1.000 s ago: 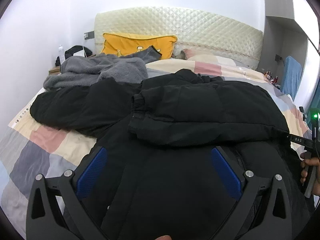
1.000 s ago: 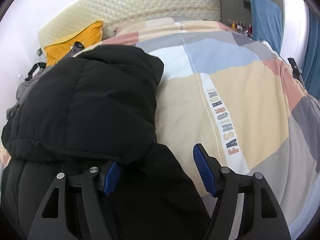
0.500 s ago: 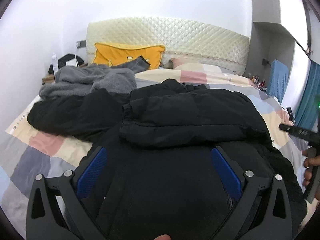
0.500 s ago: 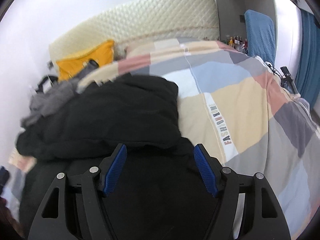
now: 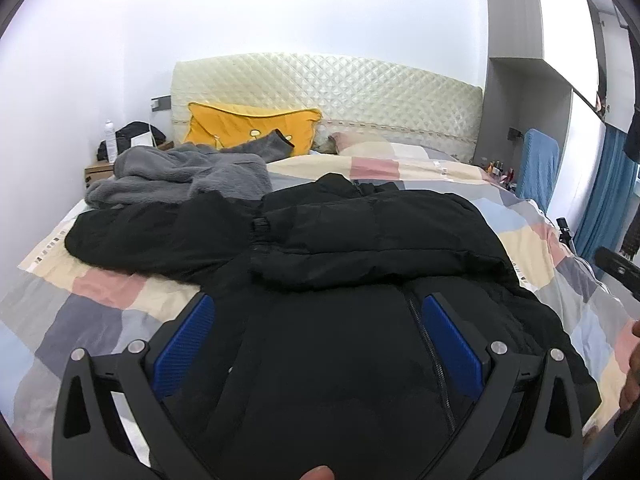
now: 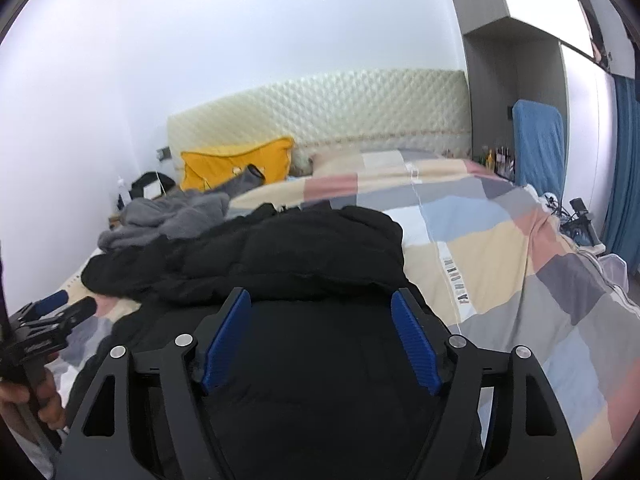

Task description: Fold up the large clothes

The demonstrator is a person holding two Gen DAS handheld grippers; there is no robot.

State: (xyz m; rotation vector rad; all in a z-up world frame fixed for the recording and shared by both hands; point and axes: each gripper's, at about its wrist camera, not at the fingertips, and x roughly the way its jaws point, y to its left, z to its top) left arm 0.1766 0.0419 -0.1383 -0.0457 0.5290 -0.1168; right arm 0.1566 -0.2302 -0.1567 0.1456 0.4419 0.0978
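Jacket [image 5: 360,240] mid-bed, quilt [image 6: 500,264] bare rightward; left tool [image 5: 316,344] wide, right tool [image 6: 320,340] just widening, both empty.

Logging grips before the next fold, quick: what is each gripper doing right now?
Left gripper: open, holding nothing, above the black jacket.
Right gripper: open, jaws have just been opening, nothing gripped.

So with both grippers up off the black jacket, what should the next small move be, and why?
Probably bring the left gripper down onto the sleeve that lies spread toward the grey fleece. The black jacket has one side folded across its body, that sleeve is not, and both the left and right gripper hang open, holding nothing.
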